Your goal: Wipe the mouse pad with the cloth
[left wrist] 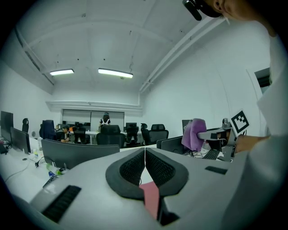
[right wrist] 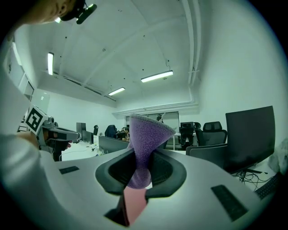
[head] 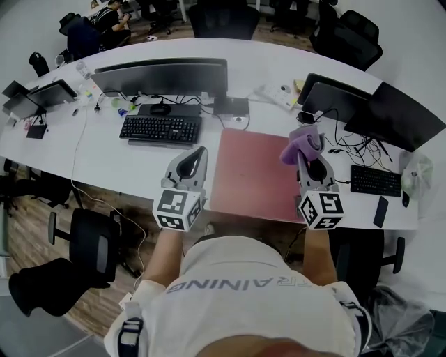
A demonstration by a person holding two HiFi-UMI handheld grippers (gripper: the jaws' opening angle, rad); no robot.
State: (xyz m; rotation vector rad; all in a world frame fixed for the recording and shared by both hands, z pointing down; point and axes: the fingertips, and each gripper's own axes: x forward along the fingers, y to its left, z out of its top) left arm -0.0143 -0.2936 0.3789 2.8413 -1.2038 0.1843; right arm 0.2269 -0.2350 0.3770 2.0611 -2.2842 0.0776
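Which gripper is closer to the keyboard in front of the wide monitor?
Left. The left gripper is by the keyboard's near right corner; the right gripper, holding the cloth, is across the mouse pad.

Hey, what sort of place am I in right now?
Most likely an open-plan office. A long white desk holds a wide monitor and a black keyboard. Swivel chairs stand behind it. Other people are at further desks under strip lights.
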